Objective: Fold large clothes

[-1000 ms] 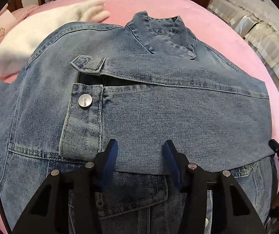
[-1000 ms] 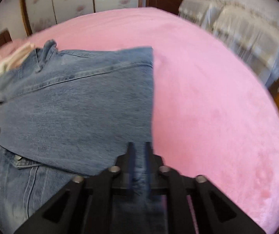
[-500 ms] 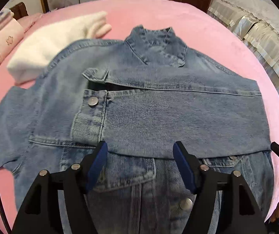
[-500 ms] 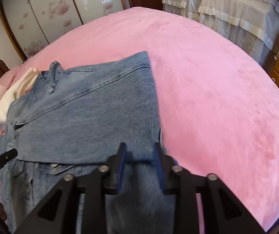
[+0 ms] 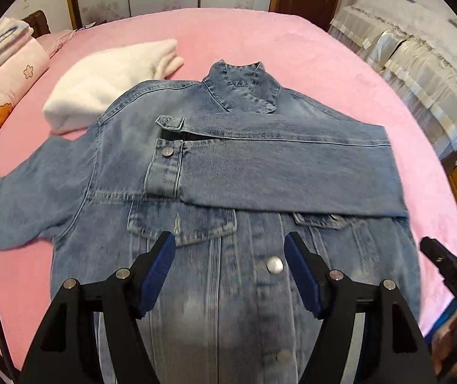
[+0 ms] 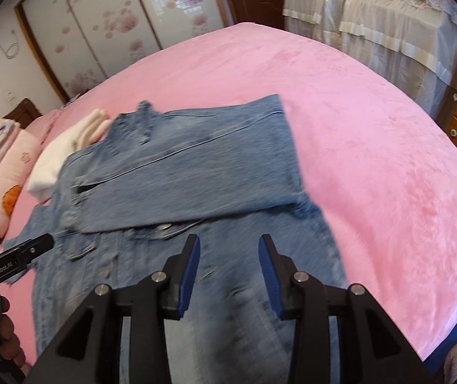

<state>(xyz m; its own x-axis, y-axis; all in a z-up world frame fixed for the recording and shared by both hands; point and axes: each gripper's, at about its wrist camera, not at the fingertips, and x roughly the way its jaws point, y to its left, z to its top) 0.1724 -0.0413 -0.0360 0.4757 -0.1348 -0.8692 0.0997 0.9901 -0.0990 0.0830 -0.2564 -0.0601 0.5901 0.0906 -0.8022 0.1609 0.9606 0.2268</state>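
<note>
Both claws, left claw point(image 5: 230, 275) & right claw point(image 6: 229, 270), hang apart w/ nothing gripped above denim jacket point(image 5: 228, 192) lying face-up on pink bed point(image 5: 292, 48): one sleeve point(image 5: 276, 169) folded across chest, other sleeve point(image 5: 30, 208) & body folds left.

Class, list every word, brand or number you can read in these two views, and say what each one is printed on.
"GenRobot.AI": white print on the left gripper body, seen from the right wrist view.
"DAS": partial letters on the right gripper body; the rest is cut off.
Sleeve cuff button on the denim jacket: engraving too small to read.
</note>
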